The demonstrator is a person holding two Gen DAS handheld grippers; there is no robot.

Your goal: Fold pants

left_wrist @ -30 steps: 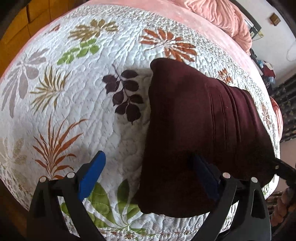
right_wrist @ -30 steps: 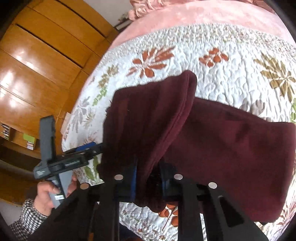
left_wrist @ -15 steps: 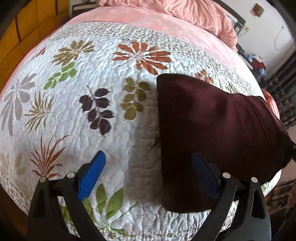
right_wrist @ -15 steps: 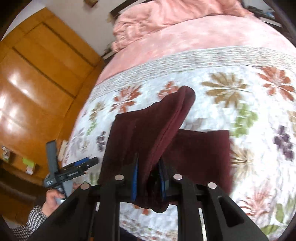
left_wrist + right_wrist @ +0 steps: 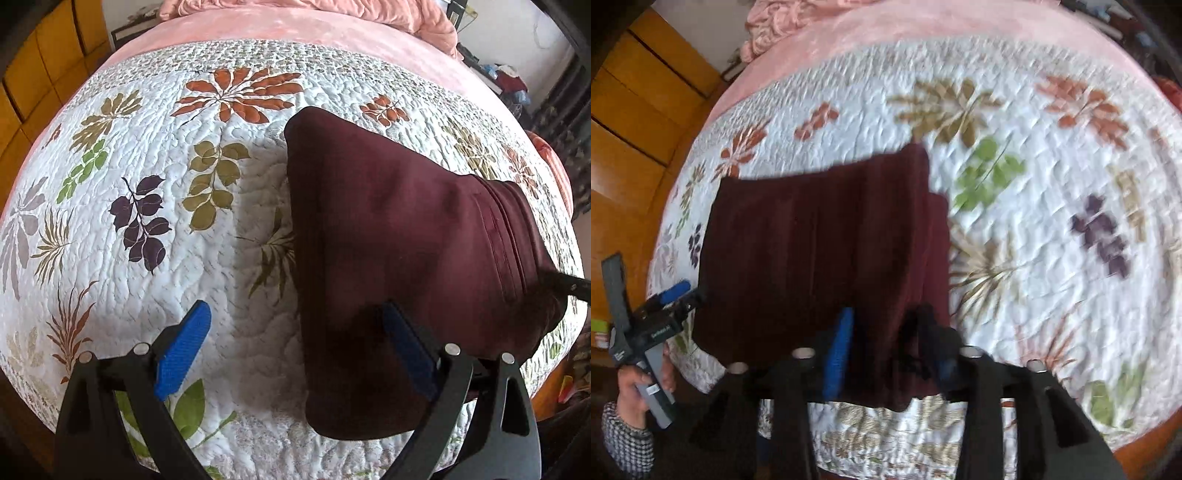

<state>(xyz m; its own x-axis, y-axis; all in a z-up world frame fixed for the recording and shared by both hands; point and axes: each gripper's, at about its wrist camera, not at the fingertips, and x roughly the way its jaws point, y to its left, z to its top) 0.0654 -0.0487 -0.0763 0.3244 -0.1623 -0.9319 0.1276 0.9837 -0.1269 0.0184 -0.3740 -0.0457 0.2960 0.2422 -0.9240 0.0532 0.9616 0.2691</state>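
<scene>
A: Right claw (image 5: pixel 886 347) first. Its jaws have just been opening, and there is a clear gap between the blue pads now, about half spread. The near edge of the maroon pants (image 5: pixel 820 251) hangs in that gap. The picture is blurred, and I cannot tell for sure whether either pad touches the cloth, but it does not look pinched.

B: And the left claw (image 5: pixel 295 354)?

A: Wide, very wide. One blue pad (image 5: pixel 183 354) hovers over bare quilt (image 5: pixel 155 122); the other sits in front of the pants' near left corner. Nothing is clamped between them. From the right wrist view you see that same claw off to the left, gripped in a hand (image 5: pixel 635 384) with a checked sleeve (image 5: pixel 626 443) at the wrist, its tip beside the left edge of the cloth.

B: Where are the pants themselves?

A: On the bed, lying on the white leaf-print quilt near its front edge. They look folded into a thick dark block, with stacked layers showing along the right side in the left wrist view. A pink blanket (image 5: pixel 295 29) lies beyond the quilt at the far end of the bed, and wooden cupboard doors (image 5: pixel 635 122) stand to the left.

B: So neither claw has a firm grip?

A: Not that I can see.
</scene>
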